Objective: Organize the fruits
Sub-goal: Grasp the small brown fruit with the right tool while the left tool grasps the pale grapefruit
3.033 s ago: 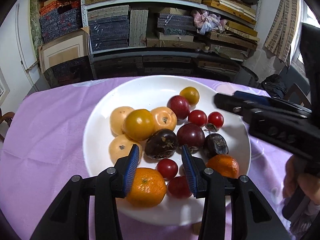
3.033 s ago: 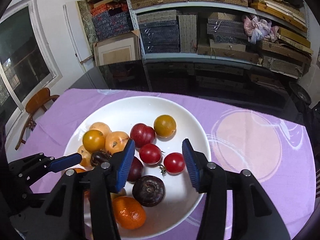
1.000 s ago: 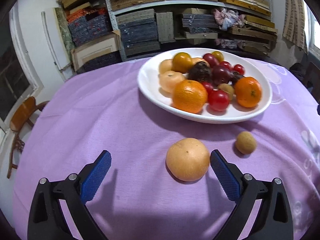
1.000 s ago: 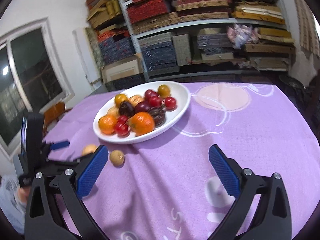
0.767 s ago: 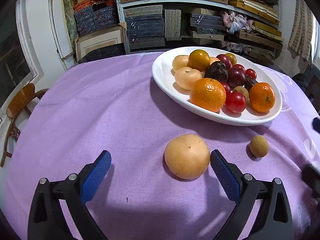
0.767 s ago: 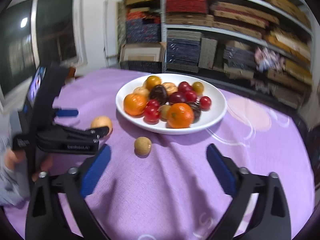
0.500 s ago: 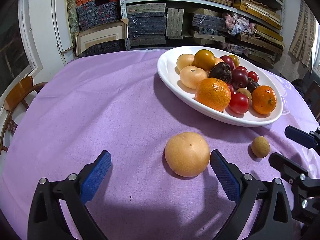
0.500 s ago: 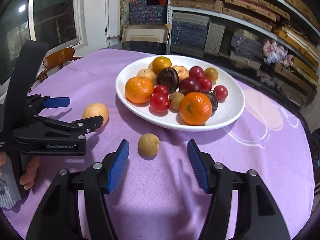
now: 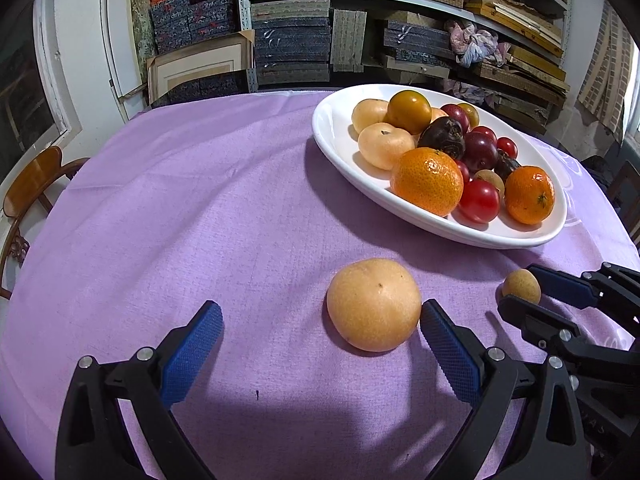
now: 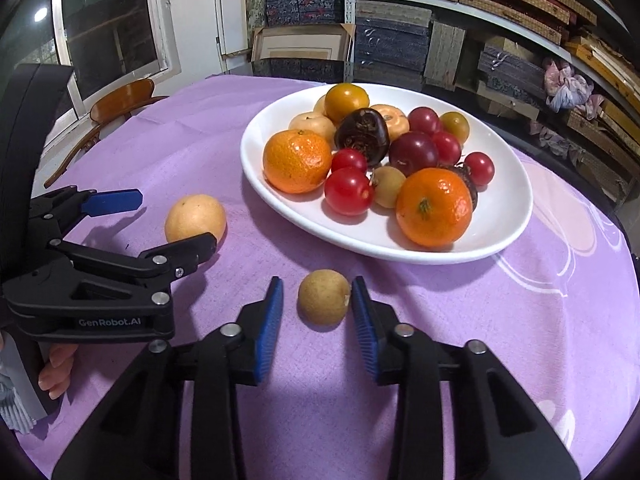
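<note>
White plate (image 10: 508, 232) heaped with fruit (image 10: 298, 160)

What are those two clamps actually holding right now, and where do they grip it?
The right gripper pinches the small tan fruit by its two sides, on the cloth. The left gripper is open, holding nothing.

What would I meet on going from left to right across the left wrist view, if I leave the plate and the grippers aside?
wooden chair → pale round fruit → small brown fruit
</note>
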Motion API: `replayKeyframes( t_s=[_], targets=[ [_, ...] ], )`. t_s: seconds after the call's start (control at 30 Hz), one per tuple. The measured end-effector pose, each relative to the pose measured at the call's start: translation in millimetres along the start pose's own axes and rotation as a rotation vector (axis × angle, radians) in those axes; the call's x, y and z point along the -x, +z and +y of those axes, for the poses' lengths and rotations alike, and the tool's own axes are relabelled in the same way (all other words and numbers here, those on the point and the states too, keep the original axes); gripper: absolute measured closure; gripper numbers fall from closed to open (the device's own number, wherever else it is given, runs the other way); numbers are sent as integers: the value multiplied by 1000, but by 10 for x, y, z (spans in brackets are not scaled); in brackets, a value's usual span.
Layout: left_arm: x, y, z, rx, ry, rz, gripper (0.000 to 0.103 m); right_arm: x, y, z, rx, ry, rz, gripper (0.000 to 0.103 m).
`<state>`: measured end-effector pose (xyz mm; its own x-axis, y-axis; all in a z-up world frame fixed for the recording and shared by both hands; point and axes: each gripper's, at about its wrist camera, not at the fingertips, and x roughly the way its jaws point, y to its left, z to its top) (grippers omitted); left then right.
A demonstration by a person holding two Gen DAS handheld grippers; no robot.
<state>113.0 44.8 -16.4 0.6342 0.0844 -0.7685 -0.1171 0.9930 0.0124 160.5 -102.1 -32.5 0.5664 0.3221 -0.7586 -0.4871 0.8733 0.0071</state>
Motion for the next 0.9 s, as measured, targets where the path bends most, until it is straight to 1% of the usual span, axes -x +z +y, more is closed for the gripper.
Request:
replayKeyframes(
  t_s=[0.07,0.17,0.33,0.43,0.53,0.6,0.63,0.7,0.73,0.8,0.9],
  targets=[
    [0,-3,-1,1,0,2,3,-9,3,-35,-15,17,2,77],
    [0,-8,0,0,-9,0,3,39,-32,-75,-20,9,-7,77],
    [30,-37,-59,-31,-41,-21,3,384,-257,-287,-42,-20,-58,77],
    [44,-35,-128,-53,-60,-33,3,610,-451,-523,-113,-22,-100,77],
    [37,-7,-197,-59,-74,-36,5,717,-589,-732,-191,-3,-129,77],
    [8,16,-202,-59,-75,-20,13,777,-604,-777,-200,8,-143,77],
    [-13,19,-201,-58,-75,-10,15,807,-602,-780,-197,13,-153,77],
    [-50,28,-186,-48,-75,9,28,846,-624,-764,-193,22,-163,77],
    [-61,35,-178,-44,-71,13,31,856,-628,-763,-191,24,-164,77],
    [-58,27,-173,-43,-64,11,34,869,-631,-766,-189,27,-164,77],
    [-66,26,-187,-49,-50,13,34,869,-645,-716,-184,28,-162,77]
  ],
)
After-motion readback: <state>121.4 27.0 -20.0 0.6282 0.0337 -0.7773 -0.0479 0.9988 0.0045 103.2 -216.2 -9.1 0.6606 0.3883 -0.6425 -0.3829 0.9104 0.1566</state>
